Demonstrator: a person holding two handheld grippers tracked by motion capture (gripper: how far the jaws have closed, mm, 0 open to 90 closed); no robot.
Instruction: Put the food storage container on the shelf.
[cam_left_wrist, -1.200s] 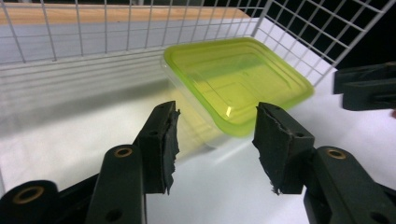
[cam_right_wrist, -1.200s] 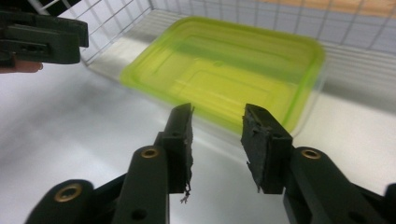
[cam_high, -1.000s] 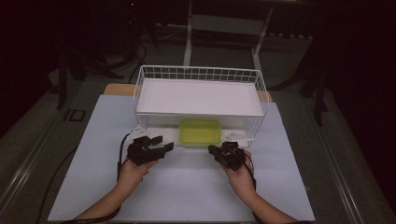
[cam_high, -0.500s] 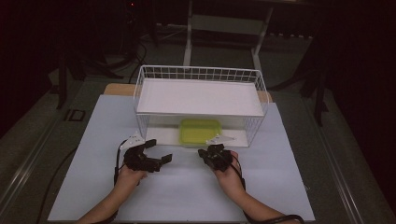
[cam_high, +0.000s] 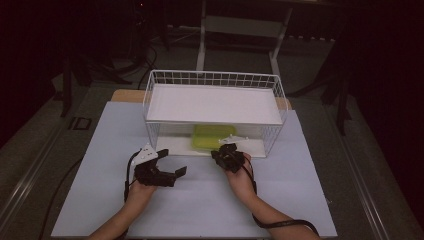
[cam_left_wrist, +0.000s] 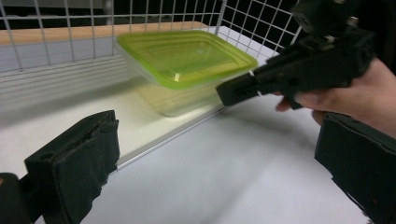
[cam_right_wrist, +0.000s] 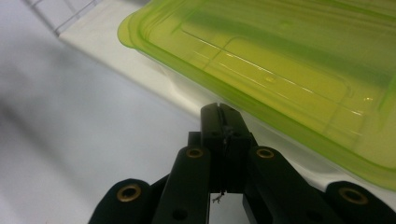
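Since a second ago, both hands have drawn in toward the middle of the table (cam_high: 300, 180), the right gripper (cam_high: 226, 151) edging up to the open front of the wire rack (cam_high: 215, 79) while the left gripper (cam_high: 172, 162) has dropped back slightly and spread its fingers (cam_left_wrist: 79, 161) wide, with nothing between them. By contrast, the right gripper's fingers (cam_right_wrist: 224, 126) are pressed together and hold nothing, their tips just short of the near rim of the green-lidded container (cam_right_wrist: 289, 70). That container sits on the rack's lower tray (cam_high: 255, 147), under the white upper shelf (cam_high: 210, 102), flat and lidded. As I judge it, the work is at its start: the container looks untouched, the approach is nearly made, and gripping it and drawing it out from under the shelf is all left to do. No brand, label or writing can be read on the lid, the rack or the grippers.
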